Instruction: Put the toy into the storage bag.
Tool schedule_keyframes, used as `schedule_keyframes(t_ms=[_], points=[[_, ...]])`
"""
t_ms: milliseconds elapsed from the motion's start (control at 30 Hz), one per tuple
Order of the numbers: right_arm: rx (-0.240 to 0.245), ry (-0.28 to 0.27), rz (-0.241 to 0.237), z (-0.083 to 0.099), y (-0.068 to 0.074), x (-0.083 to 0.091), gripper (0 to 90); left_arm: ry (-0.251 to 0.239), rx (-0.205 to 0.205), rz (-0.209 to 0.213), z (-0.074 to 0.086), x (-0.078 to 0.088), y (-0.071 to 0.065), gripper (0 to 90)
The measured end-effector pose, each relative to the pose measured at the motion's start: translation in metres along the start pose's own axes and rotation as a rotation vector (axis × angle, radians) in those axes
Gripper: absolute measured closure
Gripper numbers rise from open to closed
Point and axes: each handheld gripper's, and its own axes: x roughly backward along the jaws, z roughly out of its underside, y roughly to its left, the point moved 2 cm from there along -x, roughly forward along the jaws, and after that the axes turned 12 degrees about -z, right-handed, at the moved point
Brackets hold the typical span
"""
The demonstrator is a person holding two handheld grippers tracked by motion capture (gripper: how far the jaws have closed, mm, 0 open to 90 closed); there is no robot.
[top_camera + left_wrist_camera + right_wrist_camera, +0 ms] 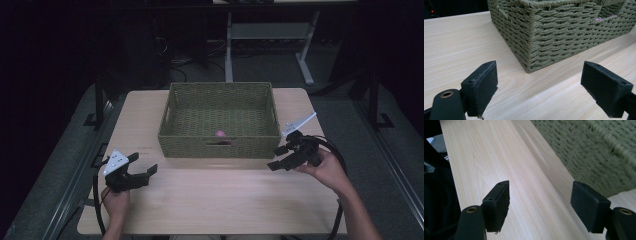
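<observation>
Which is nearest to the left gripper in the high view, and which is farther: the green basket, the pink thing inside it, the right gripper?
From the left gripper:
1. Green basket: its front-left corner is just ahead and to the right.
2. Pink thing: inside the basket, by the front wall.
3. Right gripper: across the table, at the basket's front-right corner.

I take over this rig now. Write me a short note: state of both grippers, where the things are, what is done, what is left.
Left gripper: open, empty, over the table near the basket's front left corner.
Right gripper: open, empty, by the basket's front right corner.
Basket: at the middle of the table's far half.
Pink thing: inside the basket, near the front wall.
Done: pink thing is in the basket.
Left: nothing else lies on the table to pick up.
</observation>
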Motion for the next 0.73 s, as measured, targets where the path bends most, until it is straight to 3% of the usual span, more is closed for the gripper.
schedule_keyframes(t_ms=[500,733], points=[[-0.036,-0.02,0.012,0.035,0.006,-0.012,31.2,0.001,-0.003,0.001,0.0,0.0,0.0,13.6],[-0.059,-0.053,0.045,0.055,0.015,-0.016,29.2,-0.003,-0.008,0.005,0.0,0.0,-0.002,13.6]])
